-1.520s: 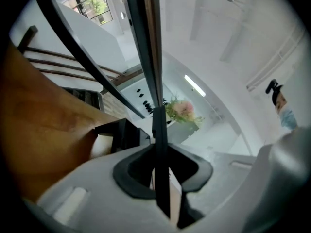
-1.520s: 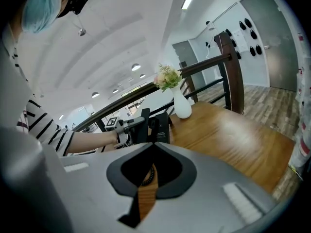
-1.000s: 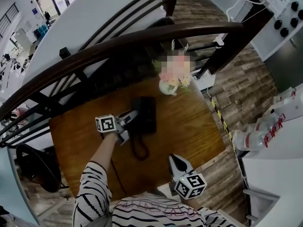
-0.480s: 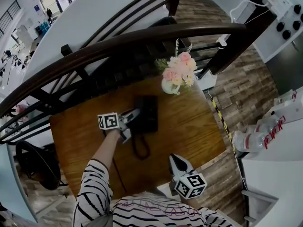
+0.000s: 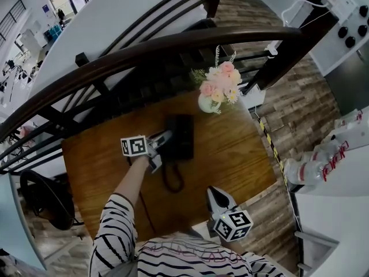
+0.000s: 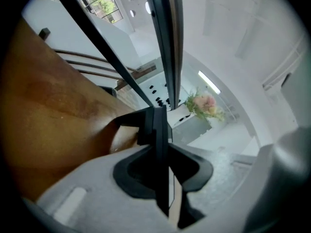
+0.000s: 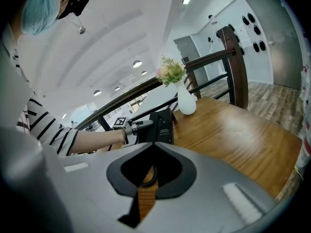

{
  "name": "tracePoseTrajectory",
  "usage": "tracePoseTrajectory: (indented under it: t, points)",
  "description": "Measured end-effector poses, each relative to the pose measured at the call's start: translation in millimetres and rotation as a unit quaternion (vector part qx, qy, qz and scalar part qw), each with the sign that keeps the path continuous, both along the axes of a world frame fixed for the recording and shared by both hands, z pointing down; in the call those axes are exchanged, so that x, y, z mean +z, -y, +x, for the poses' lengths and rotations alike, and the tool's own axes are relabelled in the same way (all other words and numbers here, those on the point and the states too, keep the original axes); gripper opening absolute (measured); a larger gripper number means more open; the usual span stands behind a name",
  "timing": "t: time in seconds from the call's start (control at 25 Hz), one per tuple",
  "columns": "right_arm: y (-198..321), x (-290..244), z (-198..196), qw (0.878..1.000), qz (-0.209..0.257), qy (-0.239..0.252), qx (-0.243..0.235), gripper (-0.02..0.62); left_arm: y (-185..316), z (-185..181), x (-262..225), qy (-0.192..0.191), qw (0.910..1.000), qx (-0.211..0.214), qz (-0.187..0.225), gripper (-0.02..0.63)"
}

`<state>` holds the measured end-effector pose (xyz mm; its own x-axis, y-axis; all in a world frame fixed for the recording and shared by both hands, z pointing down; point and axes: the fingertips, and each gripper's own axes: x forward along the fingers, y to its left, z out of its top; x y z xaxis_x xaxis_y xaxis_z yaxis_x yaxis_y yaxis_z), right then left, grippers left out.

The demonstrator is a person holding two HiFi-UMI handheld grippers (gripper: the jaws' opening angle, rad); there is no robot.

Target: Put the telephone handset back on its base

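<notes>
Here, the black telephone handset [image 6: 158, 130] is gripped edge-on by the left gripper [image 6: 159, 147], whose jaws are closed onto it with only that thin slab between them. The handset is held along the left side of the black rectangular telephone base [image 5: 181, 134]; whether it is fully seated cannot be told. A black coiled cord [image 5: 172, 180] is looped on the near side of the base. Both are set on a brown wooden table [image 5: 230, 149]. A white vase of pink flowers [image 5: 214, 91] is placed at the table's far edge, right of the base. The right gripper [image 7: 155, 144] is held at the near edge, well apart from the telephone, its jaws brought together with nothing between them. A dark wooden railing [image 5: 173, 48] is seen beyond the table.
</notes>
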<state>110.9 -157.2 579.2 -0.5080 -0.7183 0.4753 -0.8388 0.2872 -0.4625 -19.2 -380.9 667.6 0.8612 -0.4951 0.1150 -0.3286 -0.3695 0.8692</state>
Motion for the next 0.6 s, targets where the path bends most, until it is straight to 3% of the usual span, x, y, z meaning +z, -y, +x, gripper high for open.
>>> tracePoseTrajectory:
  t: [0.6]
  points:
    - [0.4, -6.6, -5.5, 1.0, 0.007, 0.008, -0.007, 0.002, -1.5, 1.7, 0.0, 0.112, 0.992, -0.04, 0.04, 0.104]
